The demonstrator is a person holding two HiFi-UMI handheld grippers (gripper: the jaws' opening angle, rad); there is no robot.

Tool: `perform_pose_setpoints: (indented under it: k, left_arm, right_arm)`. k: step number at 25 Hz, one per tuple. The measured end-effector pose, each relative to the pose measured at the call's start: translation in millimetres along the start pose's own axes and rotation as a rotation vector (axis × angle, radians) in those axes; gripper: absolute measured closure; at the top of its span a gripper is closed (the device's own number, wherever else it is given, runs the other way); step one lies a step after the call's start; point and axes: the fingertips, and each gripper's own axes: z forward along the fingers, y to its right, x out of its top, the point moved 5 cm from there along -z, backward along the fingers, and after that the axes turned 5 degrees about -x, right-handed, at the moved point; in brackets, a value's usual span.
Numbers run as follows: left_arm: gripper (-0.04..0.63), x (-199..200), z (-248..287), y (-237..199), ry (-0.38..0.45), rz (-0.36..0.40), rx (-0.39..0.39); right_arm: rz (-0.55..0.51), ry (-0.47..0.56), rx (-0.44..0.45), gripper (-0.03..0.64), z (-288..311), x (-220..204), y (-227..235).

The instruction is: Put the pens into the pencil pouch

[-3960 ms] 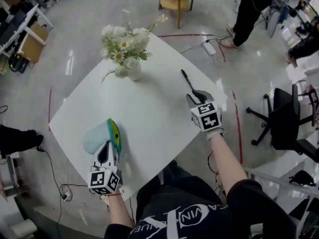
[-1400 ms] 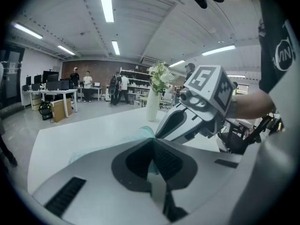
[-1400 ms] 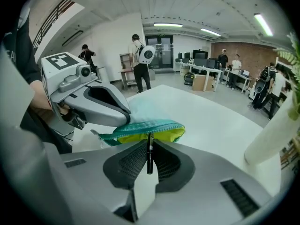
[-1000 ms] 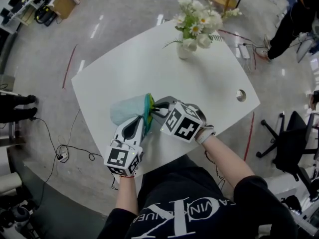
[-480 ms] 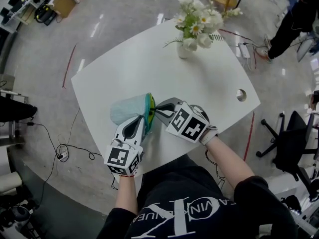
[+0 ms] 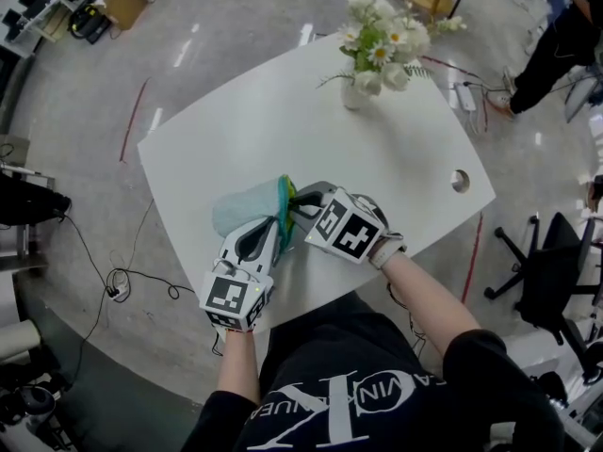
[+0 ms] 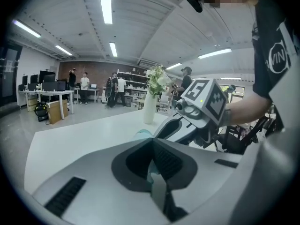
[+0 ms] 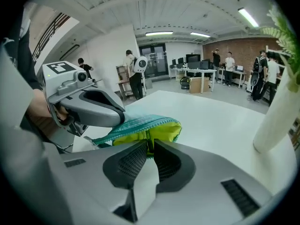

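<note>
A teal pencil pouch (image 6: 243,205) with a yellow-green lining lies near the front edge of the white table (image 6: 283,111). My left gripper (image 6: 271,226) is shut on the pouch's near rim; its tips pinch teal fabric (image 7: 151,176). My right gripper (image 6: 300,205) comes in from the right at the pouch's mouth. Its jaws have just been opening a little, and they stand narrow with the yellow-green rim (image 8: 159,131) between the tips. No pen shows outside the pouch in any view; what is inside the pouch is hidden.
A white vase of flowers (image 6: 377,50) stands at the table's far side, and a round cable hole (image 6: 460,181) is near the right corner. An office chair (image 6: 542,262) is on the right. People stand farther off in the room.
The right gripper carried a pen from the table's right side to the pouch's mouth. Over the last second it only shifted slightly there. The left gripper has kept its hold.
</note>
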Motion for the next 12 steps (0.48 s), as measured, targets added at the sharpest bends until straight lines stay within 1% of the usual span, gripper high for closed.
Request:
perform_pose_setpoints:
  k: [3,6,8,10,12]
  left_arm:
    - [0.592,-4.9,-0.5,-2.2,-0.028,0.026,0.011]
    - [0.592,-17.2,-0.4,-5.5,-0.089,0.058,0.027]
    - [0.592,-26.9,-2.4,-8.8,-0.124,0.065,0.046]
    - [0.592,-35.2,-6.3,-13.2,-0.143,0.045,0.068]
    - [0.591,-42.3,-10.1,-17.7,-0.145,0.000,0.080]
  right_arm:
    - [0.050,0.029,0.011,0.552,-3.4,-0.1,1.3]
    - [0.075,0.044,0.001,0.551,-8.7,-3.5,3.5]
    - [0.095,0.055,-0.019,0.559,-12.8,-7.7,5.9]
    - [0.125,0.077,-0.043,0.583,-17.1,-12.2,8.6]
    - [0.162,0.110,-0.061,0.607,-21.7,-15.9,10.9]
